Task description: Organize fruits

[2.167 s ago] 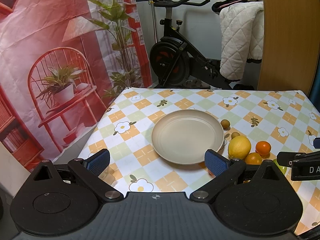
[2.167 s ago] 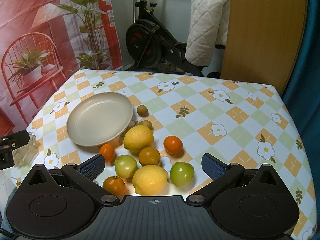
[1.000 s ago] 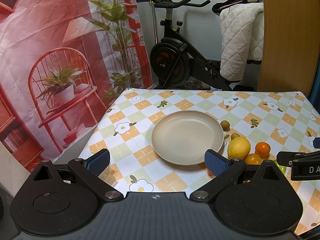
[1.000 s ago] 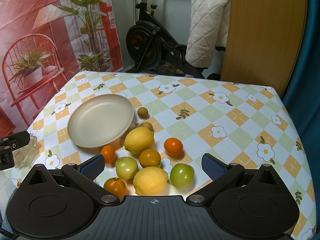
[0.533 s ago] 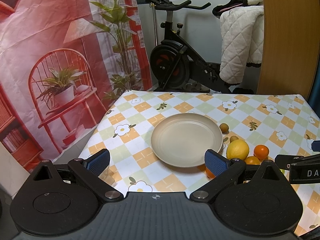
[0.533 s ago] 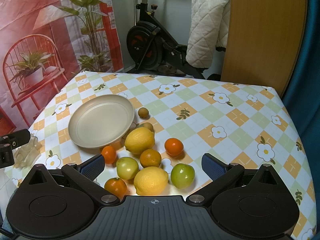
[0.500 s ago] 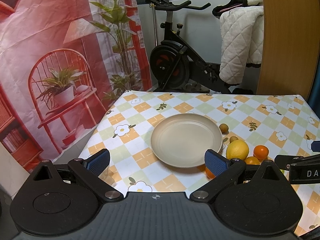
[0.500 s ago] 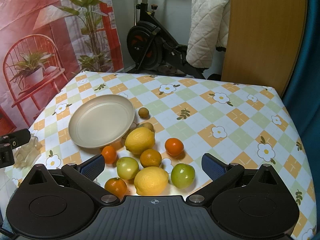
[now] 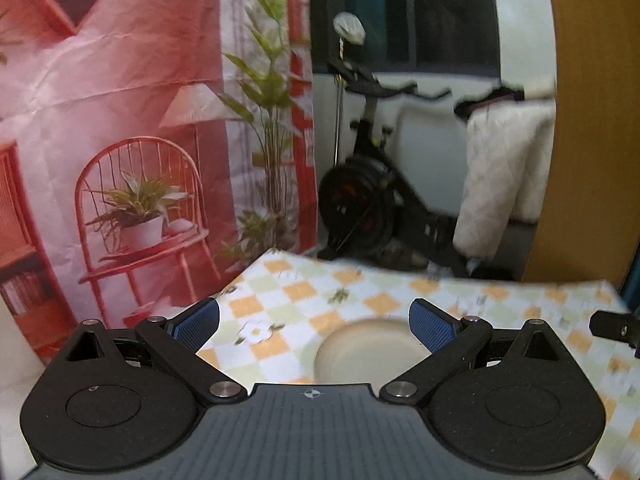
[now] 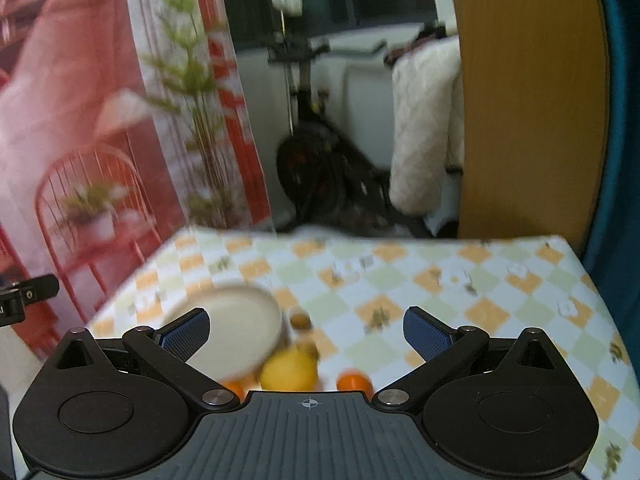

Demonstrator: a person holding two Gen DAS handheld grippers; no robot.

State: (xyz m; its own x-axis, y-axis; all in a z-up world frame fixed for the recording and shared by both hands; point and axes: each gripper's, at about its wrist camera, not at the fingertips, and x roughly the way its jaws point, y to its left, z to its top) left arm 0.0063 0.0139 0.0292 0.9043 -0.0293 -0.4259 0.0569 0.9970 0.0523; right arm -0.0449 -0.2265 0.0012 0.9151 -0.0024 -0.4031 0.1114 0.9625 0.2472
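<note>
With both jaws spread wide and nothing held, the right gripper (image 10: pixel 306 334) is best lowered squarely over the lemon (image 10: pixel 289 370) — beside the empty plate (image 10: pixel 240 332) — while the left gripper (image 9: pixel 314 326) is kept clear.

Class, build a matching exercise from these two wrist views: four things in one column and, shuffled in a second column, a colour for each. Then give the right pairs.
Things
1. plate
2. lemon
3. pads of the right gripper
4. exercise bike

Colours
A. blue
B. black
C. yellow
D. beige

Pairs: 1-D, 2-C, 3-A, 4-B
</note>
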